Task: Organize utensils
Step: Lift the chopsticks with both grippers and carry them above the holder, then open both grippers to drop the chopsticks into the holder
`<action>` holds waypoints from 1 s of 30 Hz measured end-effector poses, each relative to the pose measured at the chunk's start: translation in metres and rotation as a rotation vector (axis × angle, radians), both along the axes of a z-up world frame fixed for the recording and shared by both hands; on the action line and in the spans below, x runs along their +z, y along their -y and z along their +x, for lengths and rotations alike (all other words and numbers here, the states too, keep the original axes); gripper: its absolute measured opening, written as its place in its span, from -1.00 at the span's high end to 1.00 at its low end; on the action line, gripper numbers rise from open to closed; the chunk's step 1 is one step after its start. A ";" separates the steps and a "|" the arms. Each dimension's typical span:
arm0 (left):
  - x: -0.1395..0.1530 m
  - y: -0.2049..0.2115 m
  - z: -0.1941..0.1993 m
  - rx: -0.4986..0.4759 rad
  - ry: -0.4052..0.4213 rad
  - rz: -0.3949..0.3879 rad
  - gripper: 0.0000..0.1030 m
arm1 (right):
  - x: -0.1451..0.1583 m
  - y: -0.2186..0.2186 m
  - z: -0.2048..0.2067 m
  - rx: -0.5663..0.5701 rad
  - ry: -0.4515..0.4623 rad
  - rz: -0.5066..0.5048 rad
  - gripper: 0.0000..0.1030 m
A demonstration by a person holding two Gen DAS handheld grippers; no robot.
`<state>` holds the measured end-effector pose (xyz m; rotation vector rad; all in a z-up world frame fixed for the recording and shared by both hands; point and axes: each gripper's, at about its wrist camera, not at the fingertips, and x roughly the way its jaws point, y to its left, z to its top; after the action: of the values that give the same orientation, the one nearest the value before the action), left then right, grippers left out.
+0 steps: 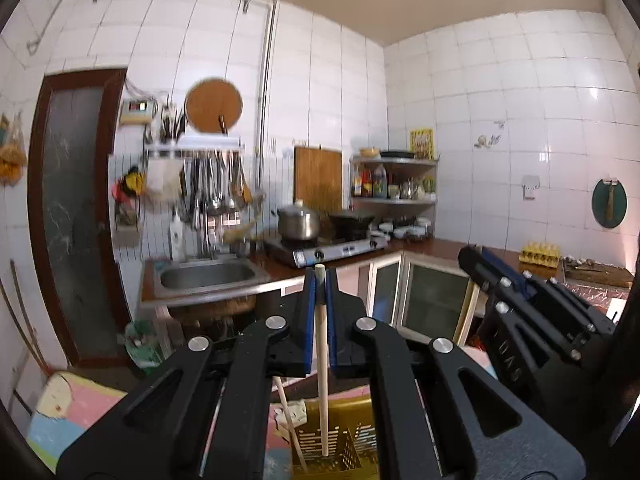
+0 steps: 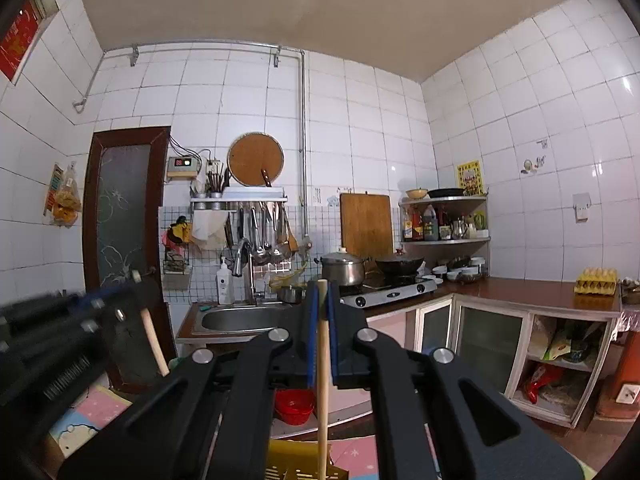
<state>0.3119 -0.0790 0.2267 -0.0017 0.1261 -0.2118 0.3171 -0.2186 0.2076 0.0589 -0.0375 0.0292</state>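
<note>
In the left wrist view my left gripper [image 1: 320, 278] is shut on a pale wooden stick [image 1: 322, 360]. The stick hangs straight down, its lower end inside a yellow slotted basket [image 1: 352, 444]. A second wooden stick [image 1: 289, 420] leans in that basket. My right gripper [image 2: 322, 290] is shut on another wooden stick [image 2: 322, 380], which hangs down over the yellow basket [image 2: 294, 460]. Each gripper shows in the other's view: the right gripper [image 1: 486, 258] at the right, the blurred left gripper [image 2: 128, 284] at the left with its stick [image 2: 154, 340].
Ahead are a steel sink [image 1: 208, 274], a gas stove [image 1: 328, 250] with a pot [image 1: 298, 220] and a wok [image 1: 352, 220], a rack of hanging utensils [image 2: 260, 236], and a corner shelf of bottles [image 2: 444, 220]. An egg tray [image 2: 596, 280] sits on the counter. A red bowl [image 2: 294, 406] lies low.
</note>
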 end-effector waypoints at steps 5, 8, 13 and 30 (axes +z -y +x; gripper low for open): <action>-0.059 -0.004 0.036 0.012 -0.097 0.006 0.93 | -0.050 -0.002 0.030 0.010 -0.089 -0.019 0.91; -0.088 -0.011 0.050 0.021 -0.155 -0.010 0.93 | -0.076 0.000 0.040 0.015 -0.154 -0.010 0.91; -0.104 -0.015 0.052 0.043 -0.201 0.007 0.93 | -0.095 0.006 0.049 0.003 -0.244 -0.006 0.89; -0.120 -0.062 -0.051 0.163 -0.300 0.056 -0.87 | -0.129 0.028 -0.042 -0.077 -0.555 0.010 0.01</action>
<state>0.2613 -0.0172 0.1064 0.0121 0.4287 -0.0434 0.2754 -0.2467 0.0790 0.0738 0.5146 -0.0646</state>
